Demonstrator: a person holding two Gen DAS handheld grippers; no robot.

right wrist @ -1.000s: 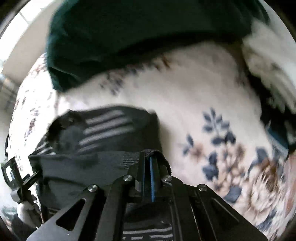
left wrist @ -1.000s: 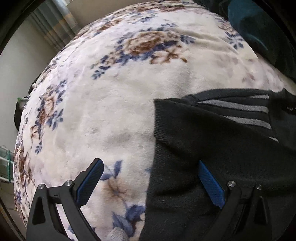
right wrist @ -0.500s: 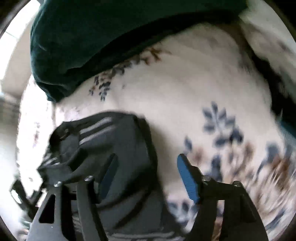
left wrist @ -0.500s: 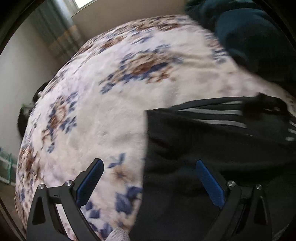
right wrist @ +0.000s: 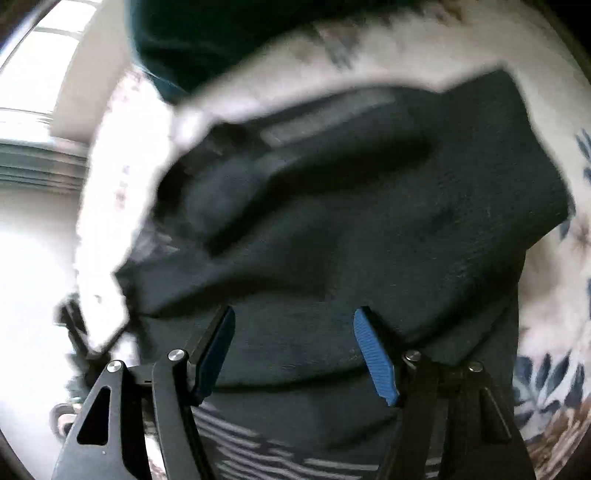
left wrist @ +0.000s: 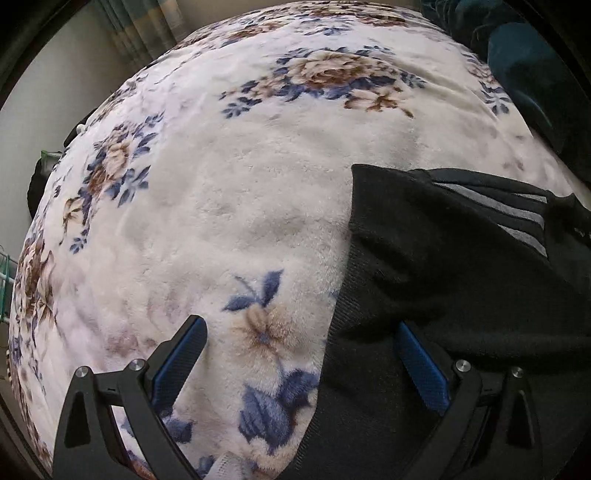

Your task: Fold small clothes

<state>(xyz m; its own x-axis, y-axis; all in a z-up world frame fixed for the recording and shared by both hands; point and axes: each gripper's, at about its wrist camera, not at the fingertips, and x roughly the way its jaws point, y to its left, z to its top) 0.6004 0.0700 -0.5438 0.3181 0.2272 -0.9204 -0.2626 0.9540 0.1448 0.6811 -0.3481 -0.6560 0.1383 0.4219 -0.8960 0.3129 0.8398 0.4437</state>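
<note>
A small black knit garment (left wrist: pixel 443 266) with grey stripes lies partly folded on a floral blanket (left wrist: pixel 240 184), at the right of the left wrist view. My left gripper (left wrist: pixel 301 354) is open and empty; its right finger rests at the garment's left edge, its left finger over the blanket. In the blurred right wrist view the garment (right wrist: pixel 369 221) fills the middle. My right gripper (right wrist: pixel 295 350) is open and empty just above the cloth, with grey stripes below it.
A dark teal cloth (left wrist: pixel 535 74) lies at the blanket's far right; it also shows at the top of the right wrist view (right wrist: pixel 221 37). A curtain (left wrist: pixel 140 26) and wall stand beyond the bed's left edge.
My right gripper has let go of the garment's folded edge, opened, and swung left over the cloth. My left gripper stayed open and shifted slightly.
</note>
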